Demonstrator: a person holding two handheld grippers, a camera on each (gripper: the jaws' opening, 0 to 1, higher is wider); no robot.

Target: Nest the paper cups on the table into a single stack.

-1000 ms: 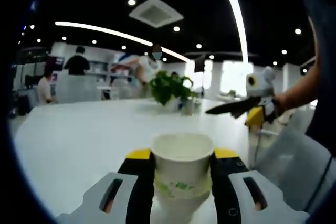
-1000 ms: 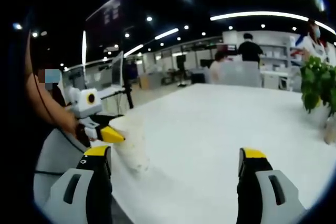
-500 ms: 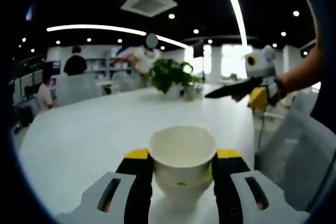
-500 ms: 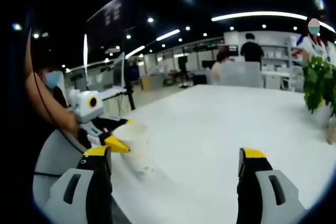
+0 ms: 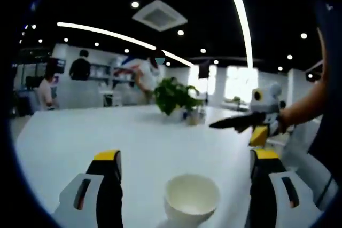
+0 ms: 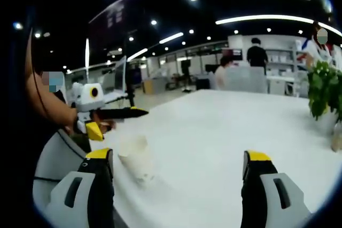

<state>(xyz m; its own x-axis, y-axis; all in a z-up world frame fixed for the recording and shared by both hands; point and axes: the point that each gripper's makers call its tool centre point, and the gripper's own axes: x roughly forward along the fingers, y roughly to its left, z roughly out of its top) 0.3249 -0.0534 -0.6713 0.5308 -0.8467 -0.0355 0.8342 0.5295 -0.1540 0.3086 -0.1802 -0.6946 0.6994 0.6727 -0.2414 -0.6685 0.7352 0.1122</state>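
— Left claw (image 5: 184, 164): spread wide, gripping nothing. Straight ahead and low between the two jaws, touching neither, a paper cup (image 5: 191, 200) upright on the white desk (image 5: 80, 132), mouth up. Looks like more than one cup nested, but too blurred to say for sure.

— And the right claw (image 6: 179, 164)?

— Also wide apart, empty. Cup (image 6: 135, 158) well off to its left, just beyond the left jaw, not between the two. Past the cup, the left claw (image 6: 120, 118) hanging just above and behind it, jaws parted.

— So nearer which one?

— The left, clearly; cup centred on its line, long axis vertical, rim facing up. For the right, a swing leftward needed before any grasp.

— Anything else on the desk?

— Far side, a potted plant (image 5: 175, 95); no other loose cups visible. Judging by that, stack probably set down and nesting close to finished.
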